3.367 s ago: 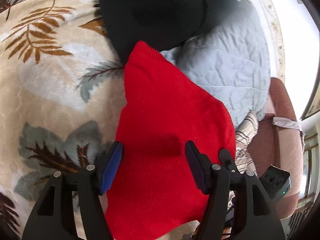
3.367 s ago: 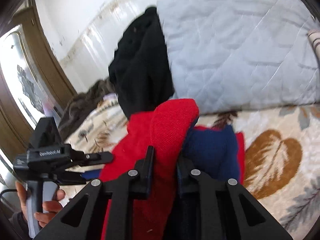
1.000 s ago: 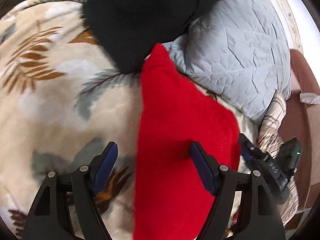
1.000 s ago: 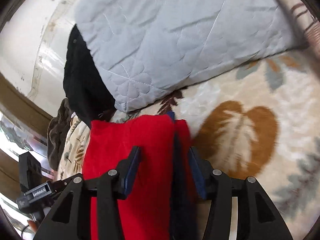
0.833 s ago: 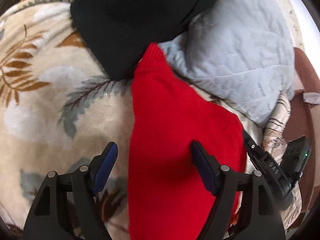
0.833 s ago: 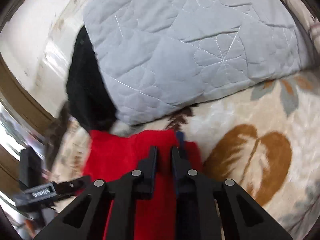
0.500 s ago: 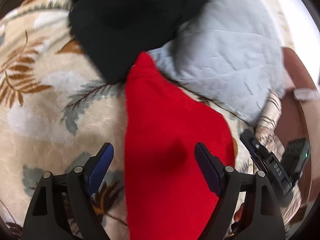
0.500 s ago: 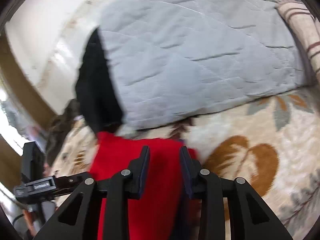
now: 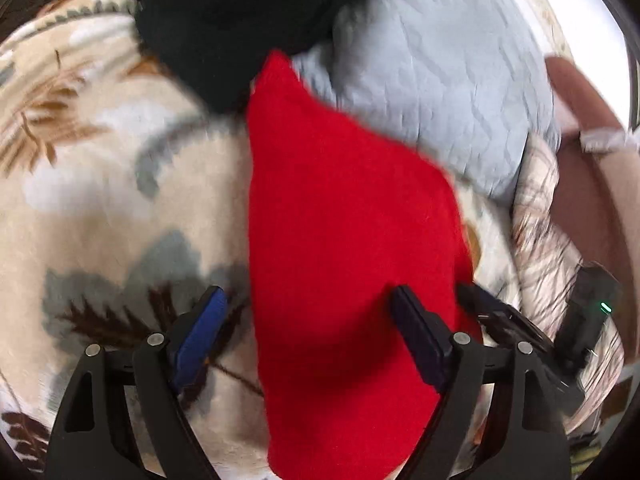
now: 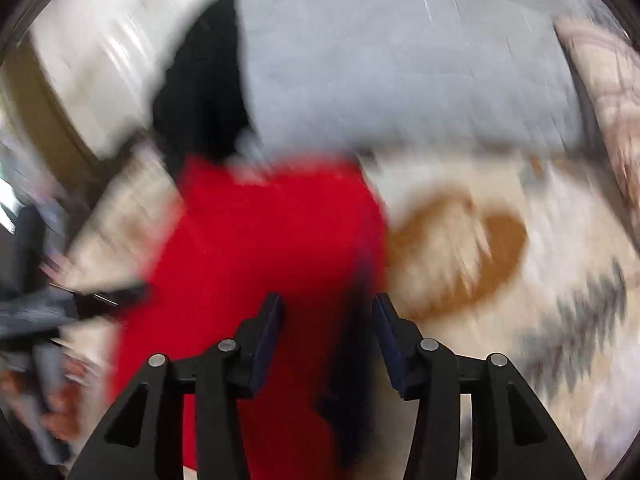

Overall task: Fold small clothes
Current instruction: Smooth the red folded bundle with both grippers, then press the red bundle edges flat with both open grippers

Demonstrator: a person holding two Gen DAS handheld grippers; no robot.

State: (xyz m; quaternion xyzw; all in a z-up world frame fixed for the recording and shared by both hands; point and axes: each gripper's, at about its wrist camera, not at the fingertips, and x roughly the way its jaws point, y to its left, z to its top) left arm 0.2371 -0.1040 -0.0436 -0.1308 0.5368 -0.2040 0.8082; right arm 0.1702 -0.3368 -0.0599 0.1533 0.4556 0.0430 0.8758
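Red knit cloth, a small red garment (image 9: 344, 248), lies flat on the leaf-patterned blanket (image 9: 100, 184) of the bed, already folded into a long narrow shape. Its far end touches a black garment (image 9: 240, 20) and a grey quilted pillow (image 9: 432, 80).

The left hand-held gripper (image 9: 308, 320) hangs over the near part of the garment with its jaws wide; they have just been opening further. One finger is over the blanket just beside the left edge of the cloth, the other over the red cloth, and nothing is pinched. The right hand-held gripper (image 10: 328, 316) is about half open, its jaws also have just been opening, and the right edge of the garment with a dark blue layer (image 10: 356, 360) lies between them; the picture is blurred, but I see a gap on both sides, so I judge it holds nothing.

I think the next step is one more fold, near end to far end. To do it well, each hand-held gripper should come down on its own near corner, take all layers together, the blue one too, lift both corners at the same height, and lay them on the far edge without dragging the cloth against the pillow.
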